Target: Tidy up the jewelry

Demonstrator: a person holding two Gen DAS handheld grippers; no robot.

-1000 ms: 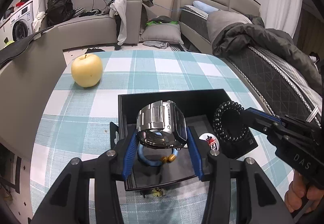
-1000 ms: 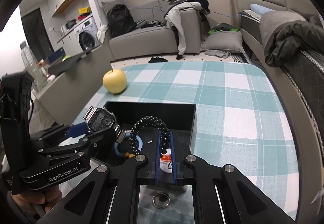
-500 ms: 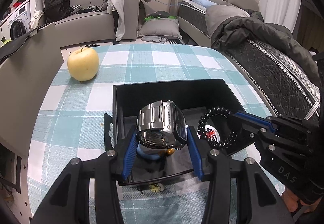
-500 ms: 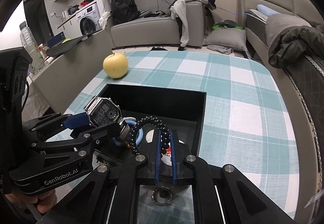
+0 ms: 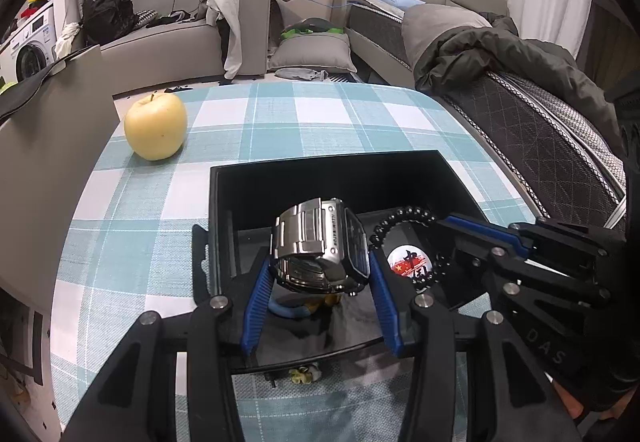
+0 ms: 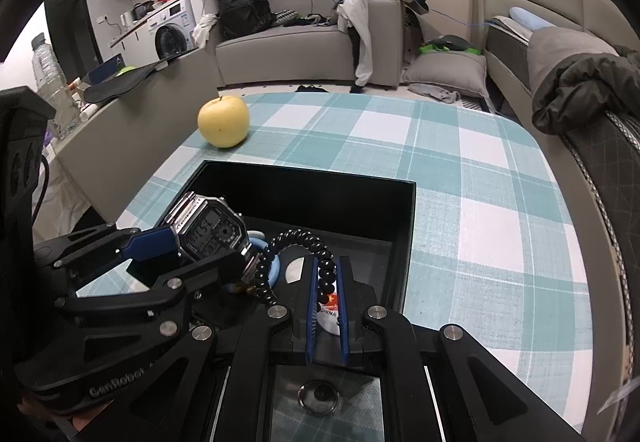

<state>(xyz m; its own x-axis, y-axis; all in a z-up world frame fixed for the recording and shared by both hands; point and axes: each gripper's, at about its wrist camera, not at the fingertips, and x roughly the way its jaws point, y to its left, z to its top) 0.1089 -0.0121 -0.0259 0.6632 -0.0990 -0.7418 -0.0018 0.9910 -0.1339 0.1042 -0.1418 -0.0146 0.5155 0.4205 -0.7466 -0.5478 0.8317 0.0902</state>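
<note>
My left gripper is shut on a silver digital watch, holding it above the near part of an open black box. From the right, my right gripper is shut on a black bead bracelet, which loops up over the box. In the right wrist view the bracelet arches left from that gripper toward the watch. Inside the box lie a round badge and a blue bangle, partly hidden under the watch.
A yellow apple stands on the checked tablecloth beyond the box's far left corner. A small metal ring lies on the cloth in front of the box, and a tiny yellowish piece sits by the front rim. A bed edges the table on the right.
The right gripper has carried the bead bracelet leftward and a little lower, from the box's right side to above the badge beside the watch. The left gripper has kept nearly still.
</note>
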